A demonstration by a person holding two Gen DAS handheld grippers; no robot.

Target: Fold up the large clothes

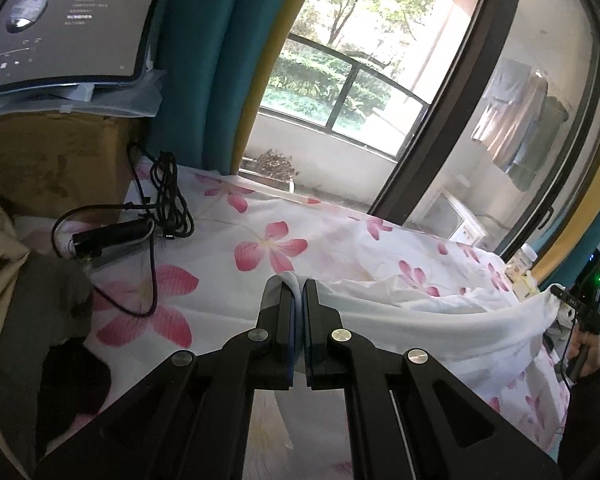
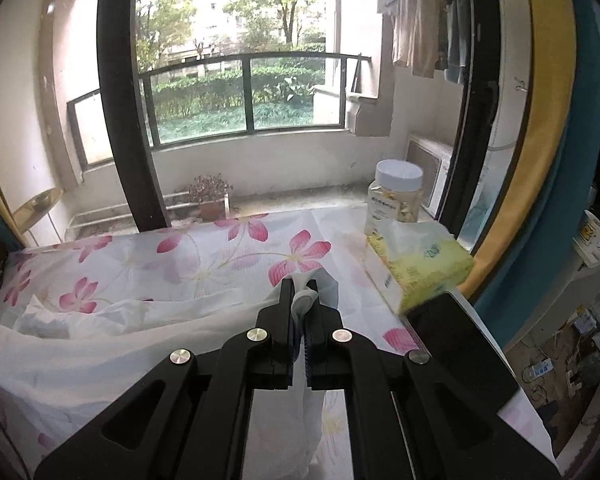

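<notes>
A white garment (image 1: 440, 320) is stretched in the air between my two grippers above a table covered with a white cloth with pink flowers (image 1: 268, 244). My left gripper (image 1: 298, 284) is shut on one edge of the garment. My right gripper (image 2: 302, 292) is shut on the other edge, with a bunched fold of white fabric (image 2: 304, 300) squeezed between its jaws. The right gripper also shows at the far right of the left wrist view (image 1: 572, 300). The garment sags to the left in the right wrist view (image 2: 80, 344).
A cardboard box (image 1: 52, 160) with a tablet (image 1: 68, 28) on top stands at the back left, with black cables (image 1: 168, 200) beside it. Dark and beige clothes (image 1: 28, 320) lie at left. A tissue pack (image 2: 420, 264), a jar (image 2: 396, 196) and a black phone (image 2: 460, 344) sit at right.
</notes>
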